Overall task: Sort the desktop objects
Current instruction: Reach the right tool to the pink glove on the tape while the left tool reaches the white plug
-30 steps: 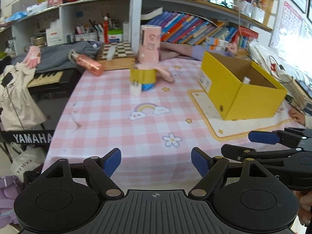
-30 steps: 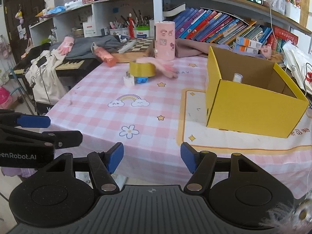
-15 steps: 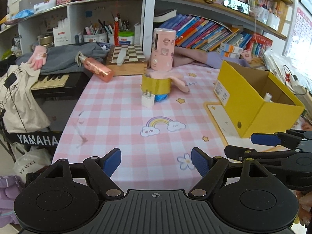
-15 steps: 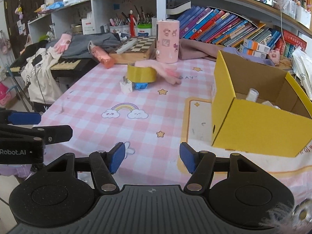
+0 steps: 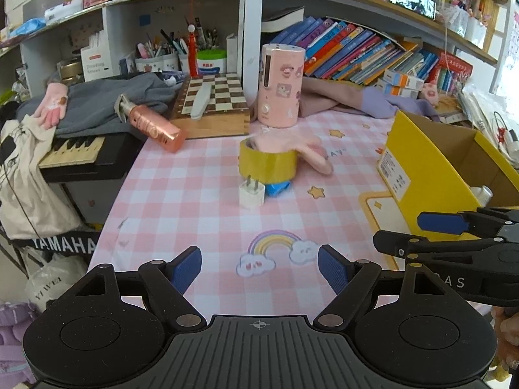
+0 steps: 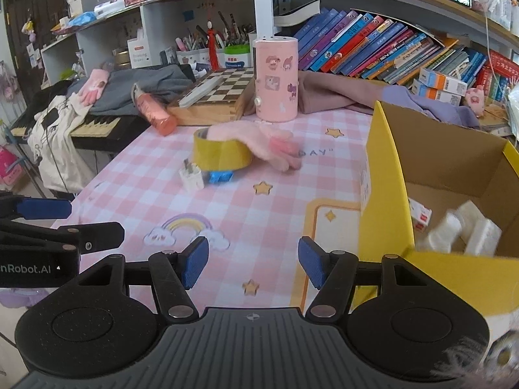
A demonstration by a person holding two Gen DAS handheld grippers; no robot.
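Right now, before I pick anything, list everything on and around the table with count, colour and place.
tape roll: 1, yellow, mid-table, over the glove
glove: 1, pink, under and right of the tape roll
plug: 1, white, in front of the tape roll
blue item: 1, blue, at the tape roll's base, kind unclear
box: 1, yellow, open, table's right side, white items inside
canister: 1, pink, upright, back of table
bottle: 1, pink-orange, lying at back left
chessboard: 1, brown and white, back edge
left gripper: 1, black with blue pads, open, empty
right gripper: 1, same, open, empty
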